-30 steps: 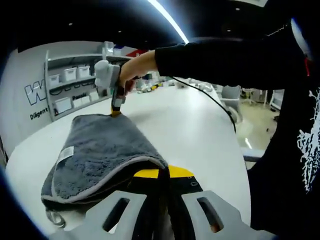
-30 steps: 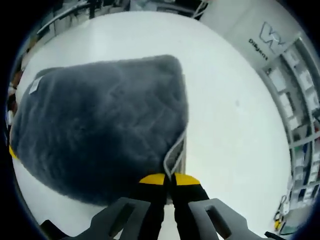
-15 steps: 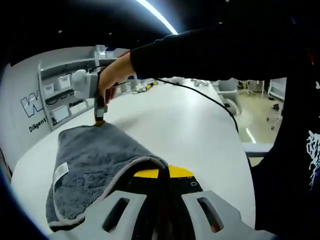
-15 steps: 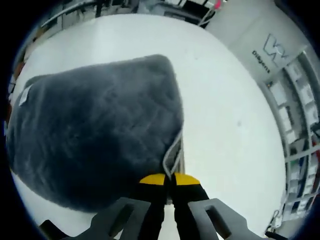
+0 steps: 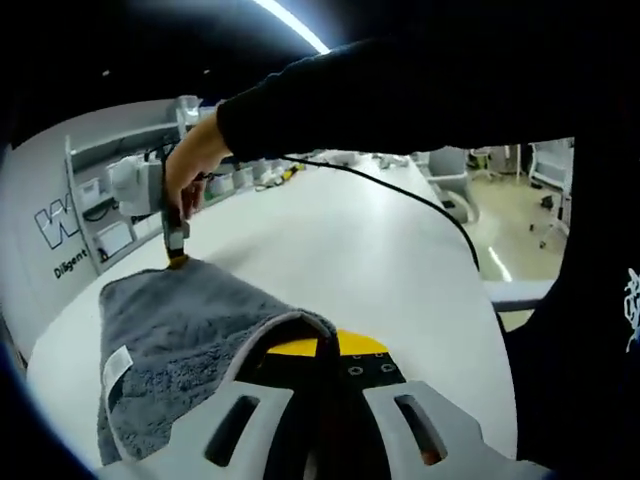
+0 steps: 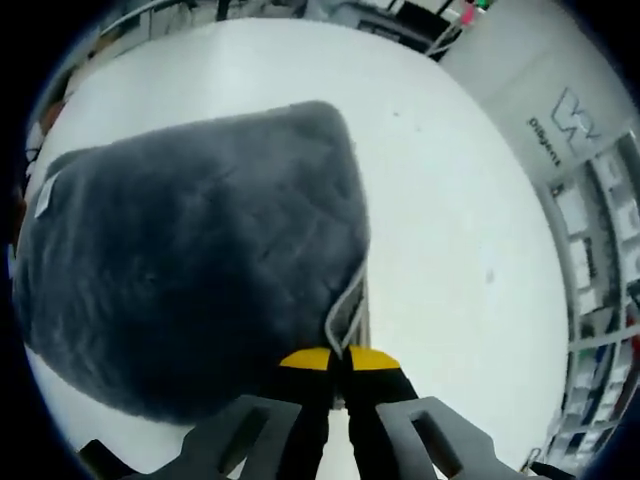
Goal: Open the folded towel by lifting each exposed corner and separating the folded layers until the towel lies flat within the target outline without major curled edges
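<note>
Two corners of the grey towel (image 6: pixel 190 270) are pinched at once: the left gripper (image 5: pixel 318 347) is clamped on the near corner, the right gripper (image 6: pixel 338 357) on the far one. The cloth is held just above the white table (image 5: pixel 350 240) (no outline is visible). Both corners should be drawn apart evenly, so the layers separate without curling.

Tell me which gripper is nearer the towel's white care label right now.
Left. The left gripper is shut on the towel edge just beside the white label; the right gripper pinches the far corner, across the towel from it.
</note>
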A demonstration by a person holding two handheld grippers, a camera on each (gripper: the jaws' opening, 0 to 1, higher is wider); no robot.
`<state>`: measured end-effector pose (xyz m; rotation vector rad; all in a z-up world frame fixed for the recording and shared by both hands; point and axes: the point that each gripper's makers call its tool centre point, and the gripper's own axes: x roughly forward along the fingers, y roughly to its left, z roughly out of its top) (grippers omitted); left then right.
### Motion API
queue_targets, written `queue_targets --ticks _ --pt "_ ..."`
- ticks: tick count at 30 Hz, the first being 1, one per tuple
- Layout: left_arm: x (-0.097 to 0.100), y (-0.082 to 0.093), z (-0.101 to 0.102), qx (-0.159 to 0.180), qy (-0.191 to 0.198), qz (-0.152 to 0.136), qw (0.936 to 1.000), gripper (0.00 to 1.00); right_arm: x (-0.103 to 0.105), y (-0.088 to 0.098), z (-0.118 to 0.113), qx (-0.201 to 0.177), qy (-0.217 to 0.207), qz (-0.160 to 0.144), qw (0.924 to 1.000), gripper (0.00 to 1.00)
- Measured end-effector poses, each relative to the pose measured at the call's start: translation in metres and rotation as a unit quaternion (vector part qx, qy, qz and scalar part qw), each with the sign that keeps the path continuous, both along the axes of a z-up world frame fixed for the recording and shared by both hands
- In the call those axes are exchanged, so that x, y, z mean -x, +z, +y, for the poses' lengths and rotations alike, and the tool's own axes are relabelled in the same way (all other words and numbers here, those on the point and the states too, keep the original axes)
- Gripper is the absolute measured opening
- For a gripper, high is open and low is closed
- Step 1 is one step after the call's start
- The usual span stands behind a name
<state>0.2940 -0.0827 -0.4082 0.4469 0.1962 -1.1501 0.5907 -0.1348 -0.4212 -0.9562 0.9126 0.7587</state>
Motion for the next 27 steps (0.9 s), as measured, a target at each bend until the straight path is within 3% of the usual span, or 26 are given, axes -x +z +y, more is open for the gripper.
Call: queue_targets --ticks 10,27 --pt "-0.002 -0.001 -0.011 -0.019 -0.013 -0.023 0.9995 0.02 -0.006 0.001 0.013 -0.029 0.025 0.002 0.9993 0.0" --pt "-0.01 -0.001 -0.023 -0.042 -0.014 -0.043 0.9981 0.02 -0.006 -0.001 0.04 -0.03 0.06 0.0 0.9977 0.0"
